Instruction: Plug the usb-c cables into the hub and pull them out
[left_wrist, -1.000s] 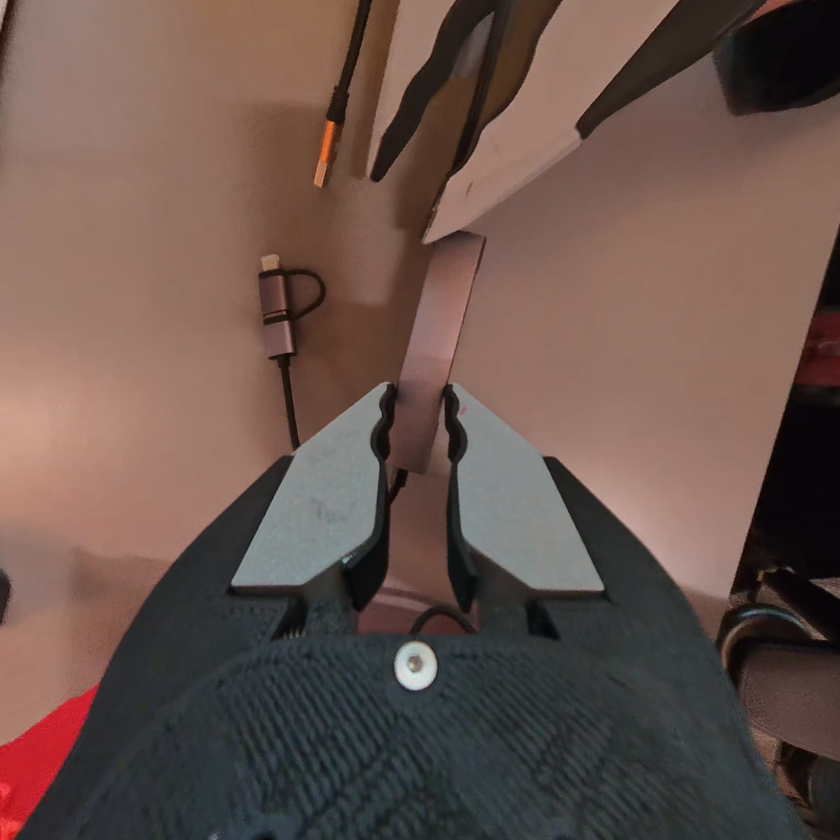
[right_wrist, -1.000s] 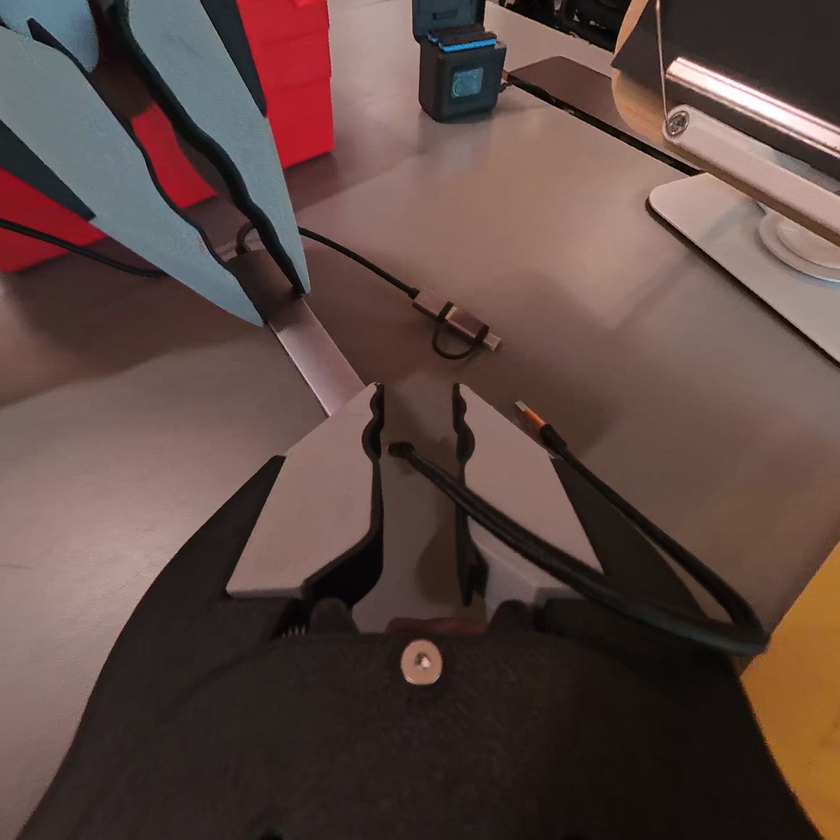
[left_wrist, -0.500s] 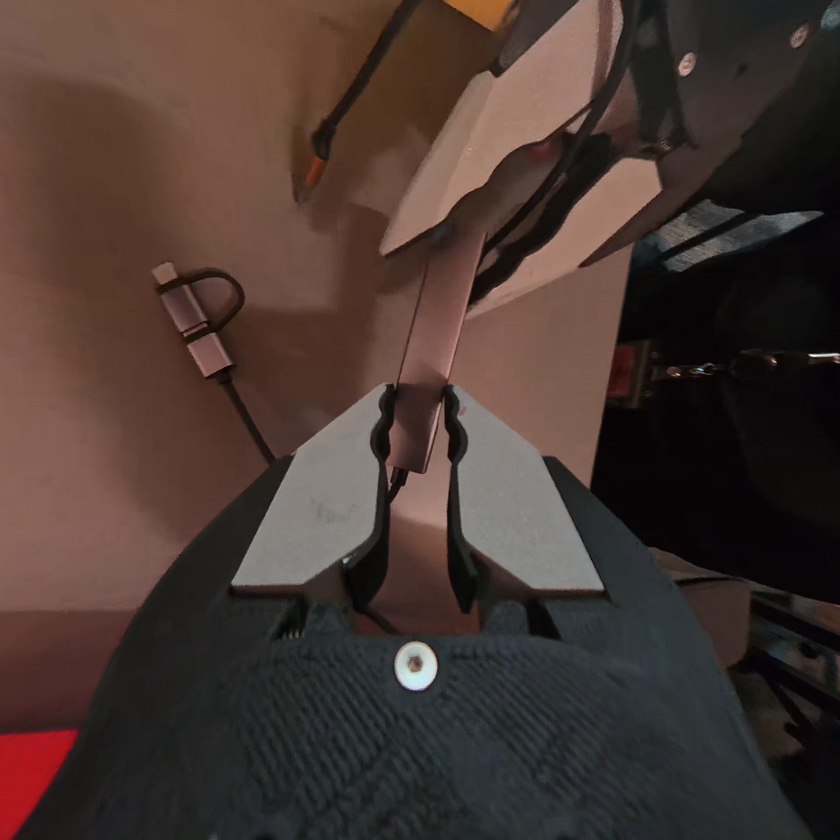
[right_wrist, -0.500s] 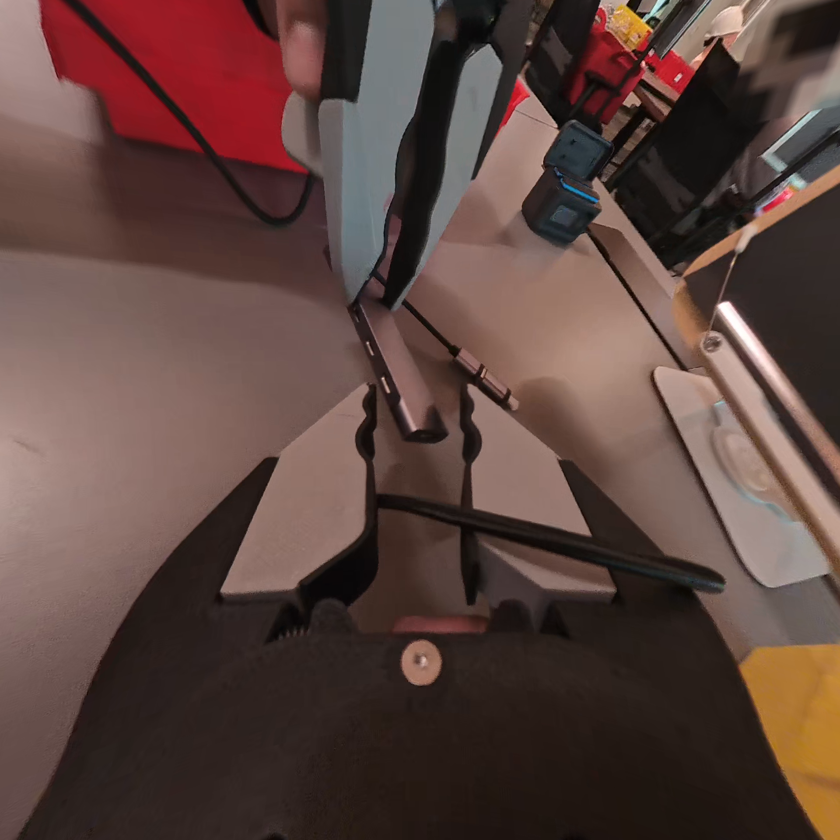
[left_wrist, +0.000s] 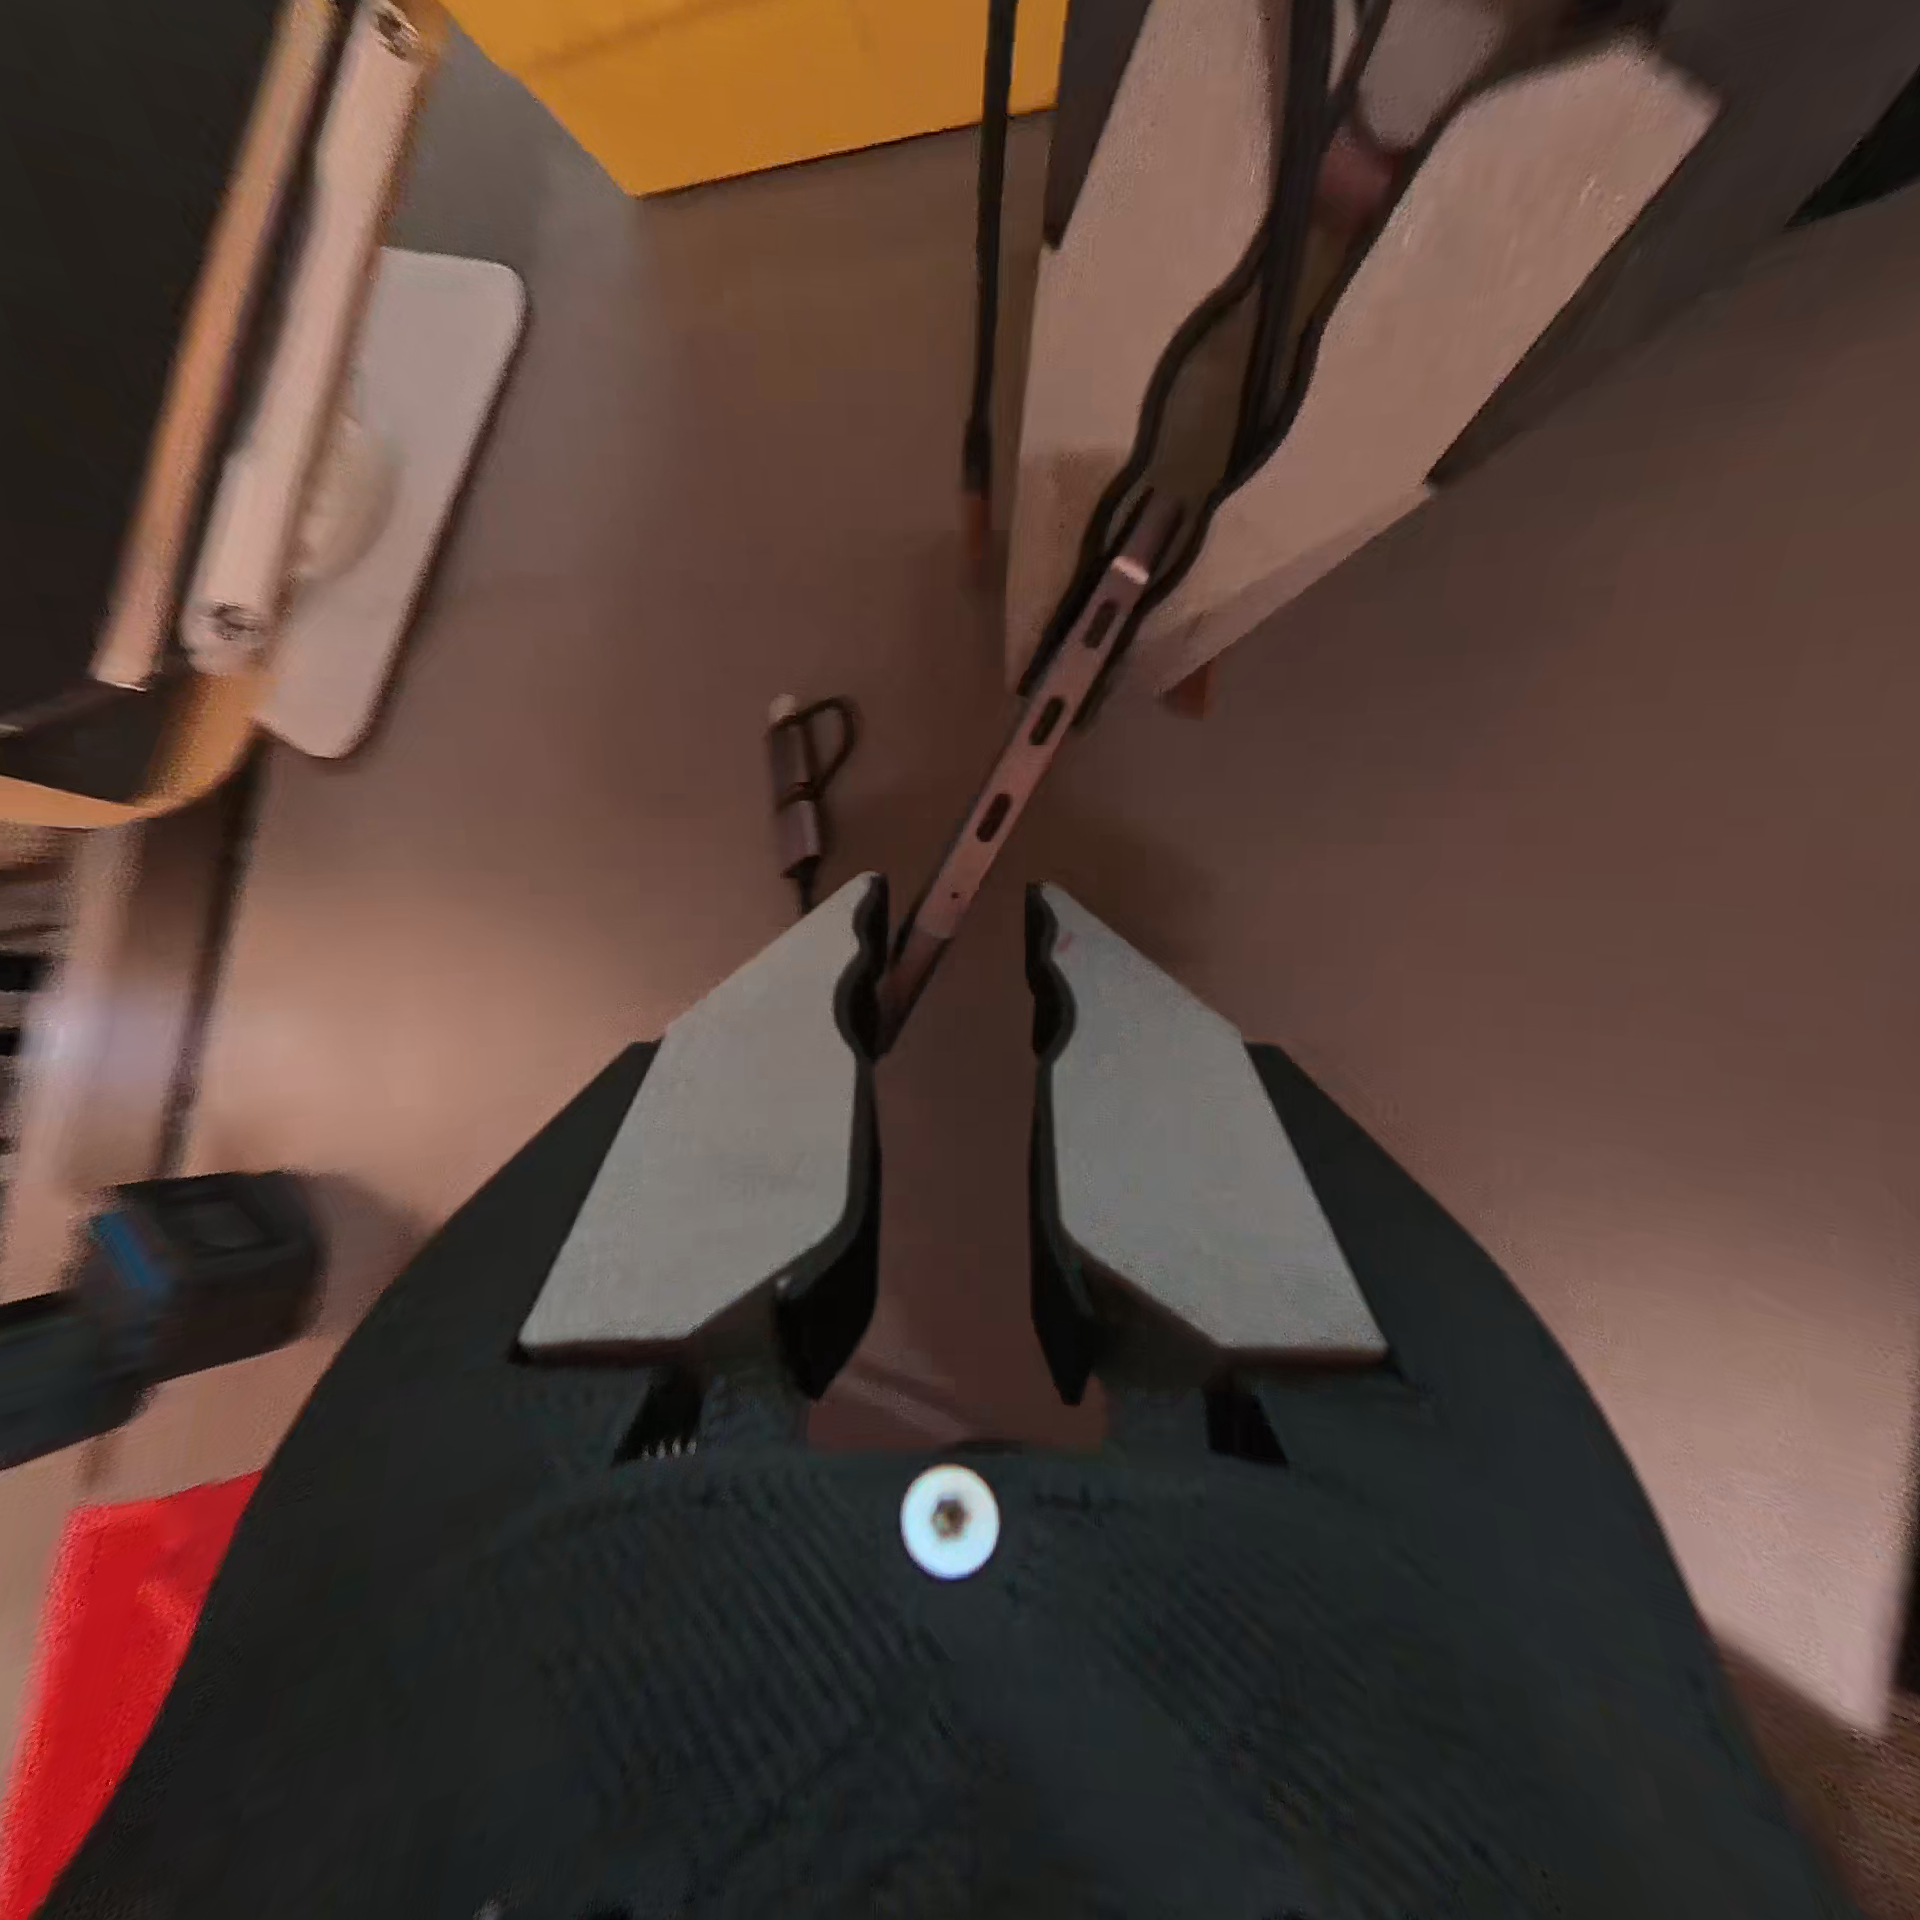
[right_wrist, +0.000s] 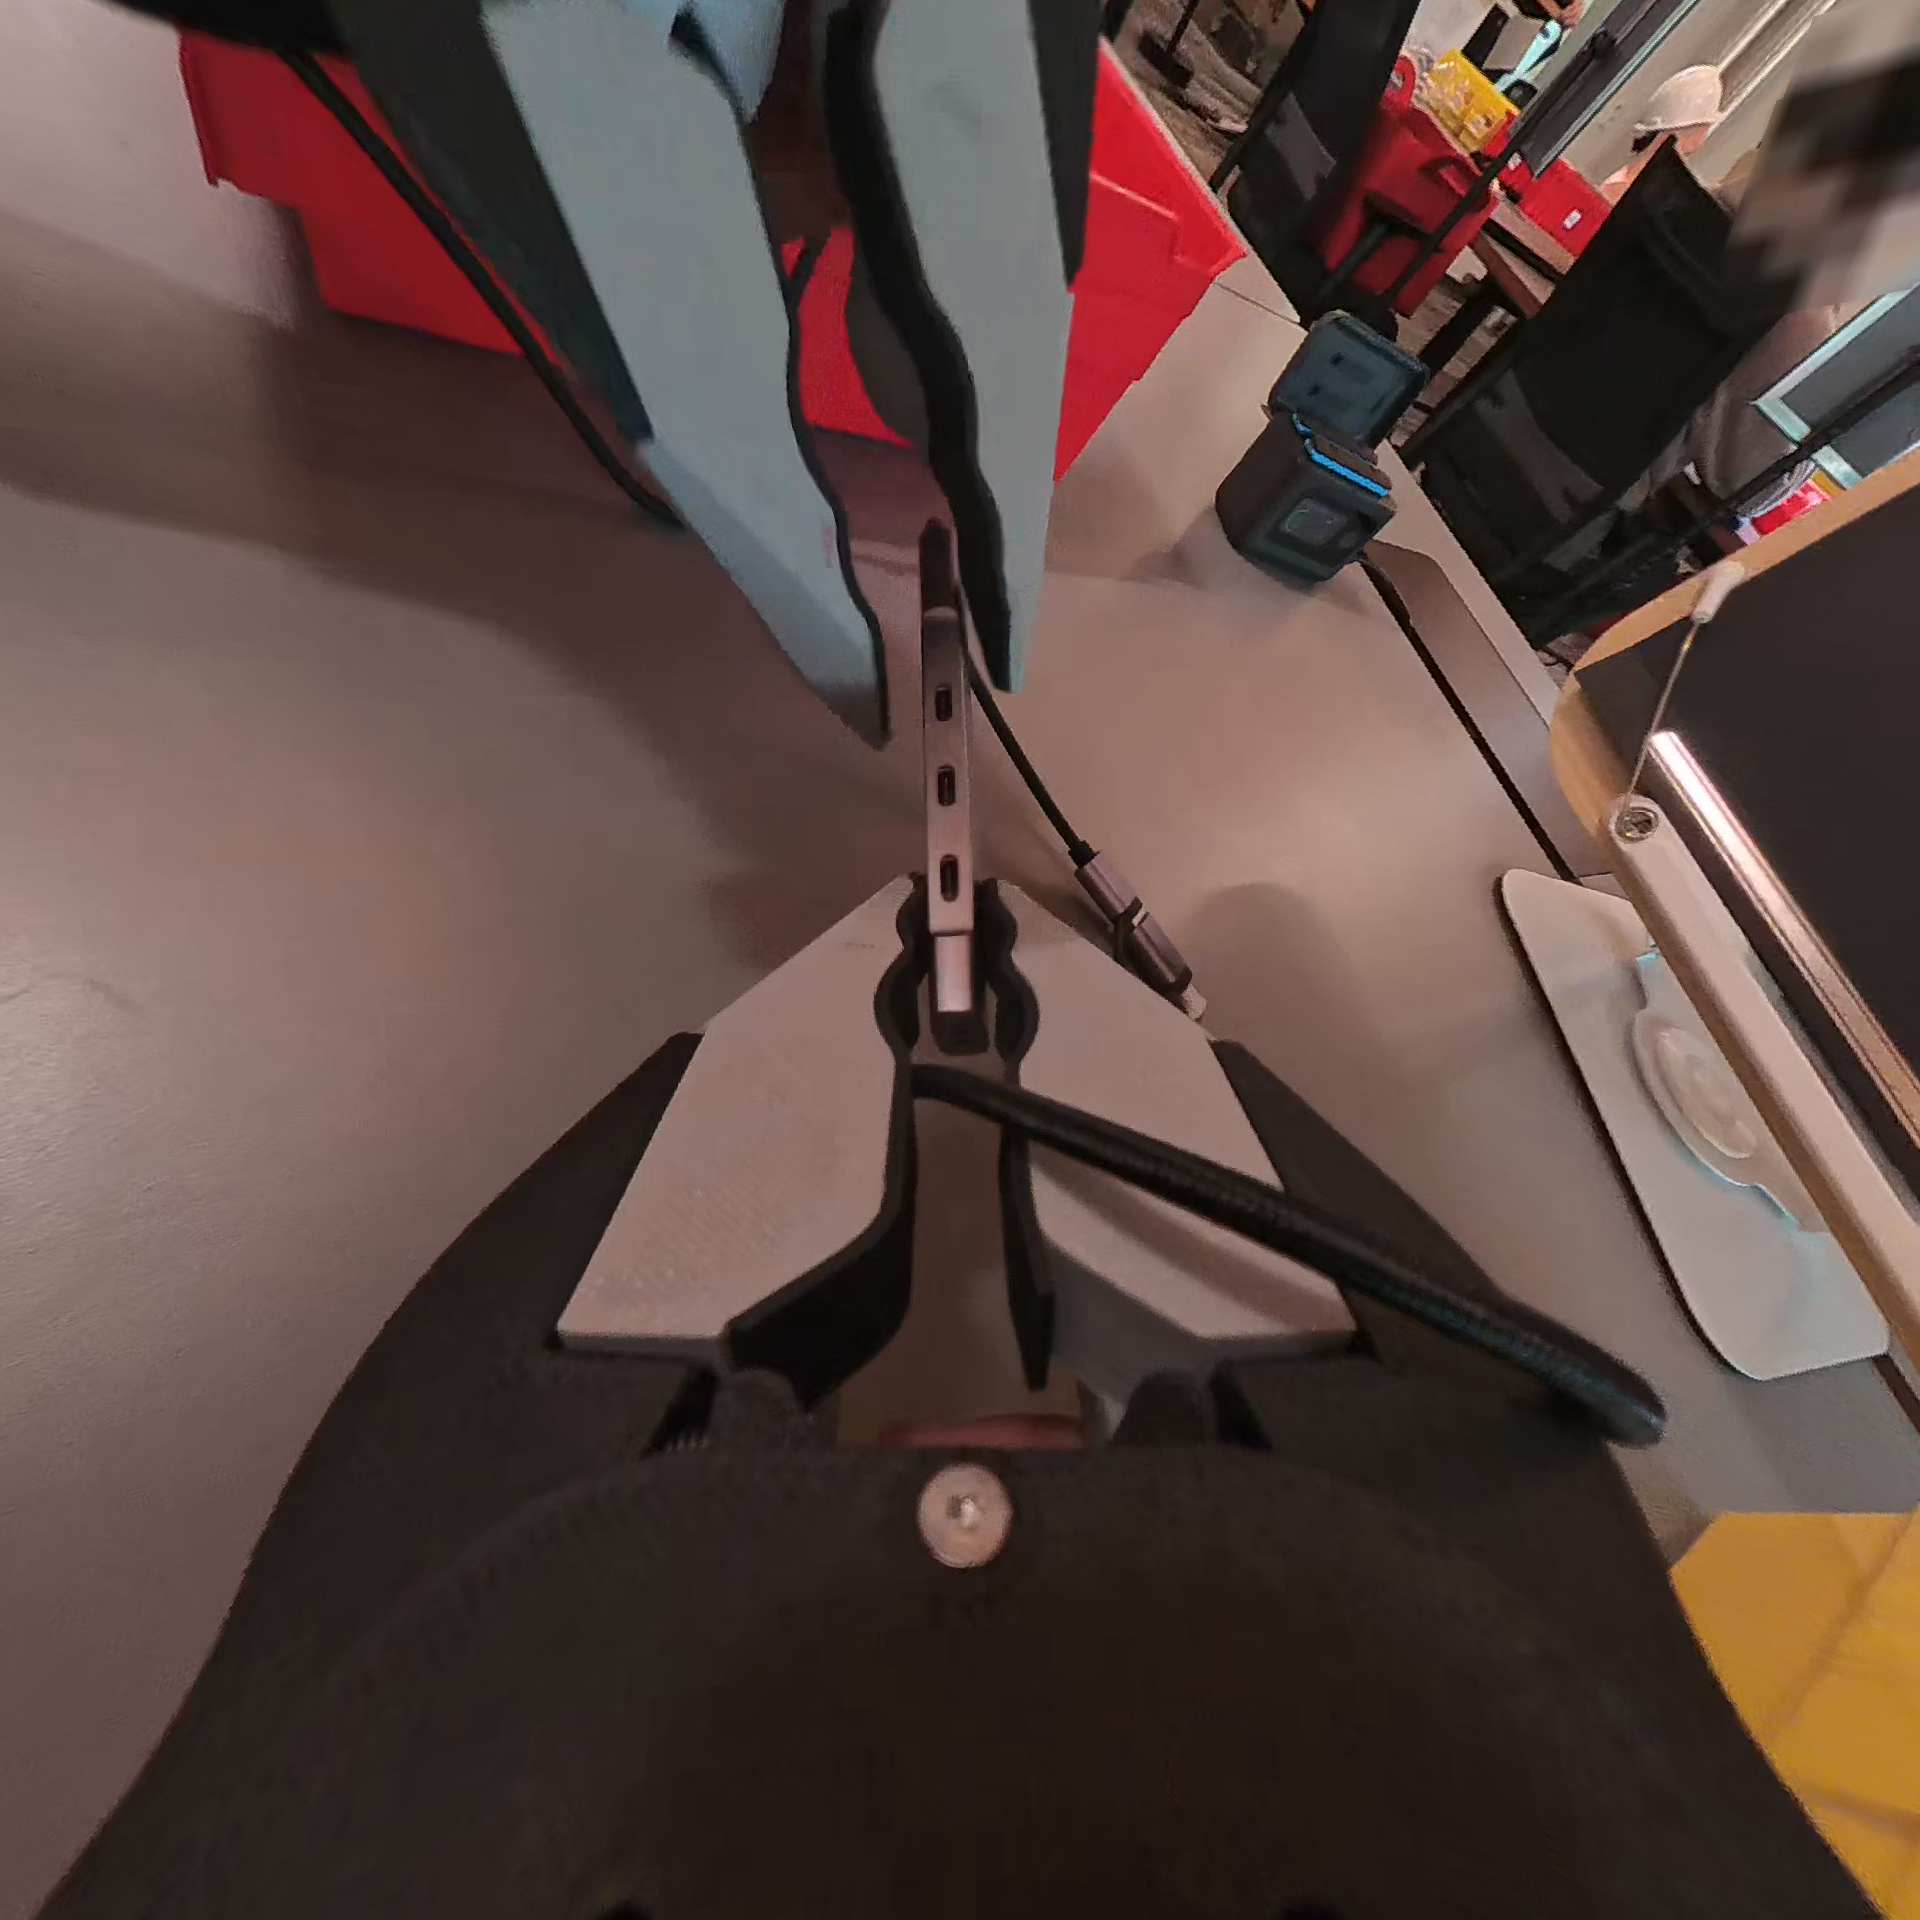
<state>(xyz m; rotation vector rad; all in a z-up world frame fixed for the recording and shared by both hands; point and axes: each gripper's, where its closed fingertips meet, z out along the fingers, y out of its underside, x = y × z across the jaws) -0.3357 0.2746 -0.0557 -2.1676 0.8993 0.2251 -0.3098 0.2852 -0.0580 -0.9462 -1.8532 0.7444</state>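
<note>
The slim grey metal hub (right_wrist: 951, 831) hung edge-up above the matte grey-brown counter (right_wrist: 312, 831), bridged between the two tools. The right gripper (right_wrist: 956, 940) had its fingers clenched on the near end, the wavy black pads pinching the flat bar. The left gripper (left_wrist: 954, 940) stood released: the hub's far end leaned against only one finger pad, with a clear gap to the other. Three small oval ports ran along the hub's narrow edge.

A thick braided black cable (right_wrist: 1299, 1216) draped across the right gripper's fingers and looped off to its side. The hub's own thin cord ended in a metal adapter plug (right_wrist: 1138, 935) lying on the counter just beside the hub. In the left wrist view, another dark cable (left_wrist: 982, 312) dangled next to the right gripper, its tip blurred.

Around them stood a red plastic crate (right_wrist: 1122, 260), a small black box with a blue band (right_wrist: 1309, 488), a pale rounded monitor base (right_wrist: 1662, 1143) and a yellow patch (right_wrist: 1808, 1662) at the counter's edge.
</note>
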